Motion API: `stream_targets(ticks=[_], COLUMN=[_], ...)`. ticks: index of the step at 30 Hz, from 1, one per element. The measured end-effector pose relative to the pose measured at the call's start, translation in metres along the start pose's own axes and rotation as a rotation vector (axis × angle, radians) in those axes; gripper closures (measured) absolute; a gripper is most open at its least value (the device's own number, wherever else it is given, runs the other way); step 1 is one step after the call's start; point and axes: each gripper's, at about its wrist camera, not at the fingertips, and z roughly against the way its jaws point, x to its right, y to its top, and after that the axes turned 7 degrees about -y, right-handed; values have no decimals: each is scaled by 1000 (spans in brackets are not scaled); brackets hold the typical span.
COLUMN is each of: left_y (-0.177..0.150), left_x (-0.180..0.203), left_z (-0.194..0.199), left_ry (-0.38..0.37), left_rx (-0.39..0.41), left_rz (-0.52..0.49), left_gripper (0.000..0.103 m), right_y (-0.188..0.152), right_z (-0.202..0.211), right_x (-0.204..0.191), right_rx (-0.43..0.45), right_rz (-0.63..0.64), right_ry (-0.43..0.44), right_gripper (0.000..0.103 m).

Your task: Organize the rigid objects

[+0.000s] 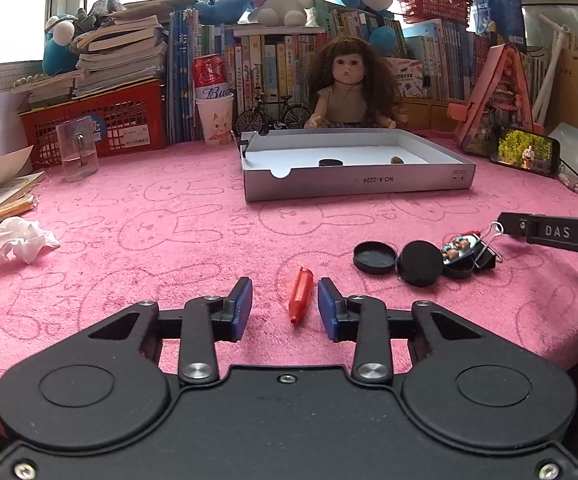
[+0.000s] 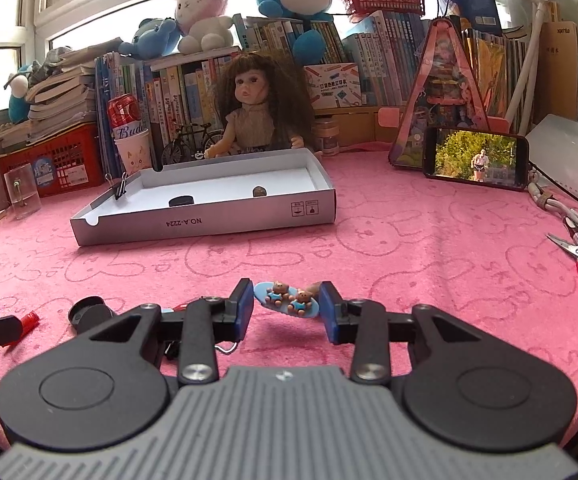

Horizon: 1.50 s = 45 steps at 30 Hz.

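Now we hold the left gripper (image 1: 285,307) low over the pink cloth (image 1: 169,248), its blue pads (image 1: 242,308) spread with a small red plastic piece (image 1: 300,294) lying between them, touching neither. Our right gripper (image 2: 286,306) pinches a light blue oval clip with two little bears (image 2: 287,298), raised just off the cloth. To the right of the red piece lie two black round lids (image 1: 399,262) and a black binder clip (image 1: 485,254) in a cluster. Farther back sits the open white box (image 1: 357,186), holding a dark round thing (image 1: 331,162) and a small brown one (image 1: 396,159), with another binder clip (image 2: 120,188) on its left wall.
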Motion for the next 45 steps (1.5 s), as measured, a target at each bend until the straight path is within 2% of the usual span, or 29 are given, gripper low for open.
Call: stream_targets(ticks=[4, 19, 28, 32, 33, 37, 40, 45], left_y=[-5, 3, 8, 11, 11, 13, 17, 21], left_x=[6, -12, -9, -10, -10, -5, 4, 19], left_z=[-1, -8, -24, -25, -24, -20, -24, -37], left_ry=[32, 159, 191, 187, 181, 170, 172, 186], left_rx=[-11, -20, -12, -8, -3, 33, 53, 45], left_rz=[-47, 39, 10, 31, 42, 93, 106, 111], left_gripper=[67, 67, 66, 66, 65, 50, 44, 41], right_y=[-1, -2, -1, -1, -1, -3, -5, -6], right_z=[1, 0, 1, 1, 2, 1, 2, 2], right_x=[0, 2, 4, 5, 5, 3, 1, 0], right_rx=[1, -3, 2, 1, 1, -4, -7, -4], right_rz=[3, 1, -5, -7, -8, -9, -7, -5], right_ry=[2, -8, -9, -12, -12, -10, -7, -9], right_gripper=[62, 61, 61, 61, 61, 61, 60, 60])
